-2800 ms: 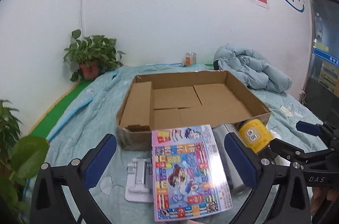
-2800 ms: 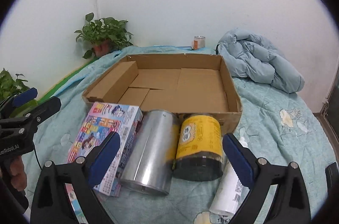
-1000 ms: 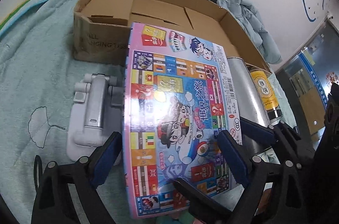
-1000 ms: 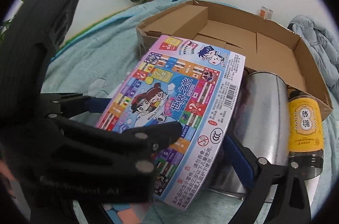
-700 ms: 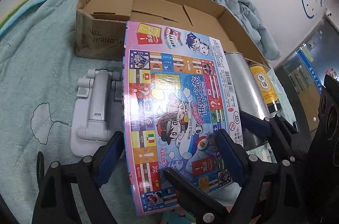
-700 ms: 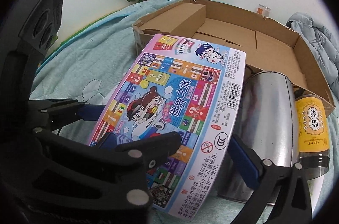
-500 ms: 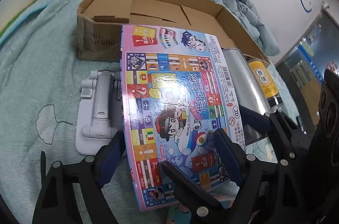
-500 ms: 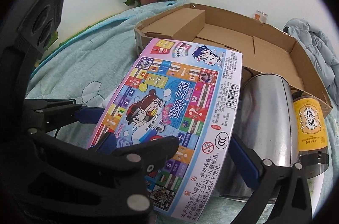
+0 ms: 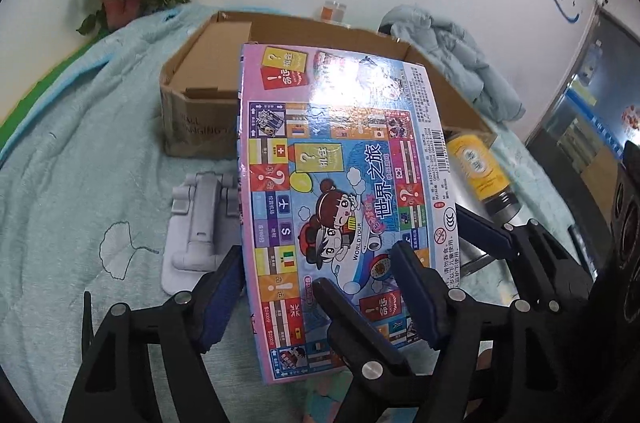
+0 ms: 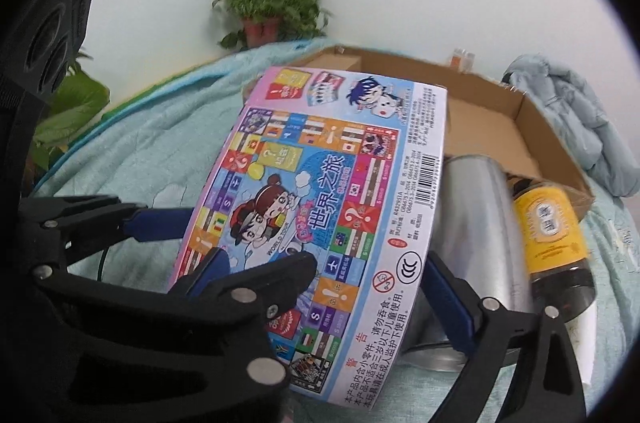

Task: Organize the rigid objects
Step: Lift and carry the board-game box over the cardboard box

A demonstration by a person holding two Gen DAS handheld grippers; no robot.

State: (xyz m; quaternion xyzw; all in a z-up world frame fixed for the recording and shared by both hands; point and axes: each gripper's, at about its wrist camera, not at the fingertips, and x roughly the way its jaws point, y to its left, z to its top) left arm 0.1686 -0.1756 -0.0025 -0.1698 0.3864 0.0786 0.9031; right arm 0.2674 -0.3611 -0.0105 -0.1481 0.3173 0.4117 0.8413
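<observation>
Both tongs, left [image 9: 316, 287] and right [image 10: 324, 287], clench the game box [image 9: 344, 183] at its near end, lifted and tilted before the cardboard tray [image 9: 200, 103]. The far end hangs unsupported (glossy cardboard), so it may slip or twist loose.

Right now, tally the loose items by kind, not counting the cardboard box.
Game box: 1
Metal can: 1
Yellow-label bottle: 1
White stand: 1
White tube: 1
Total: 5
</observation>
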